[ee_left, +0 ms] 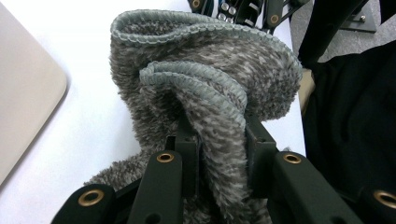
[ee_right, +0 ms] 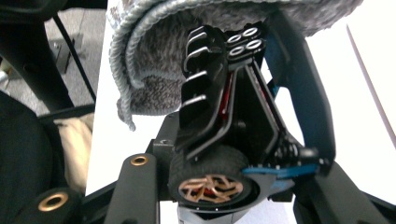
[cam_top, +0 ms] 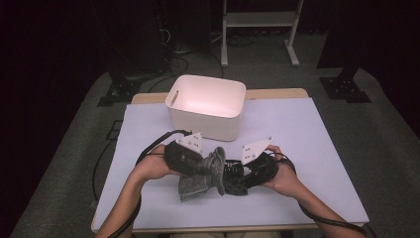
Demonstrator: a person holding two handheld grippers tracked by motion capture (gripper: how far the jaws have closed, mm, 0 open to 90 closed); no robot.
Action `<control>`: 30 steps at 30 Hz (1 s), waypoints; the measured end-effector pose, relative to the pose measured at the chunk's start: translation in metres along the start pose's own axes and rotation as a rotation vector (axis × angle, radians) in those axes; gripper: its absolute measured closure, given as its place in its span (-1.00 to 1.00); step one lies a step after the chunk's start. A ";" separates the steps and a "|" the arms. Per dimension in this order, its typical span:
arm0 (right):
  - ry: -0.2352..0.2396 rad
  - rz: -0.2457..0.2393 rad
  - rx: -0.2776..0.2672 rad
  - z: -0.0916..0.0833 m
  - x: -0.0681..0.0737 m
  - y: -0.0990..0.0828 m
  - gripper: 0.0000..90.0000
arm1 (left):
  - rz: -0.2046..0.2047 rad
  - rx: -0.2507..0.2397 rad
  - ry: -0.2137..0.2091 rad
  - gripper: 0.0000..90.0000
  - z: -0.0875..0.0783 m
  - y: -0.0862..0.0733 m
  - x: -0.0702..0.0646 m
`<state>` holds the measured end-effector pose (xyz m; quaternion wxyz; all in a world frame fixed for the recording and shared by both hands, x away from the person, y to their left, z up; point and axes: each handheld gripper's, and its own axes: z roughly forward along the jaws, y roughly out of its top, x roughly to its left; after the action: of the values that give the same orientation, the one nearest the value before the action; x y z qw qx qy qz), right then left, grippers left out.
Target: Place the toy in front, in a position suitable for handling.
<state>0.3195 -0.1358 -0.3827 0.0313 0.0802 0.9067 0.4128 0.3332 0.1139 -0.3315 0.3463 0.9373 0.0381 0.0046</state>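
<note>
Dark floor and stand legs are framing the tabletop (cam_top: 317,148), which is carrying a pale sheet and a white bin (cam_top: 205,116) at its far side. From the high view I am watching both hands meeting just in front of that bin. The left tool (cam_top: 208,166) is holding a grey fuzzy cloth (cam_top: 198,186) against the black toy car (cam_top: 237,186) that the right tool (cam_top: 233,176) is carrying.

Looking along the left tool (ee_left: 219,144), its jaws are pressing together on a fold of the cloth (ee_left: 210,70), whose hemmed edge is curling up beyond them. Part of the toy car (ee_left: 243,11) is peeking over the top, and the bin (ee_left: 23,107) is lying off to the side.

Looking along the right tool (ee_right: 233,154), its jaws are clamping the toy car (ee_right: 224,140) from both sides by a wheel. The cloth (ee_right: 154,56) is draping over the car's far end.

I am judging this as mid-job. Cloth and car are already gripped and brought together, so the wiping or wrapping seems to be under way, and putting anything into the bin is yet to come.
</note>
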 end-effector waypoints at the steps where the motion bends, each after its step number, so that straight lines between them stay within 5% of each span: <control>1: -0.003 -0.006 0.018 0.000 0.000 0.001 0.24 | 0.003 -0.003 -0.002 0.60 0.000 0.001 -0.001; 4: -0.001 -0.003 0.051 -0.001 0.000 0.005 0.23 | 0.022 -0.010 -0.003 0.60 -0.001 0.007 -0.003; 17: 0.002 0.008 -0.017 0.007 0.002 0.003 0.24 | 0.095 0.059 -0.005 0.60 0.002 0.035 -0.009; 30: 0.004 0.029 -0.059 0.013 0.001 0.001 0.24 | 0.156 0.048 -0.033 0.60 0.009 0.067 -0.012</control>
<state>0.3202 -0.1252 -0.3908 0.0259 0.0914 0.8931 0.4398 0.3256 0.0568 -0.2945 0.3227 0.9455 -0.0407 0.0151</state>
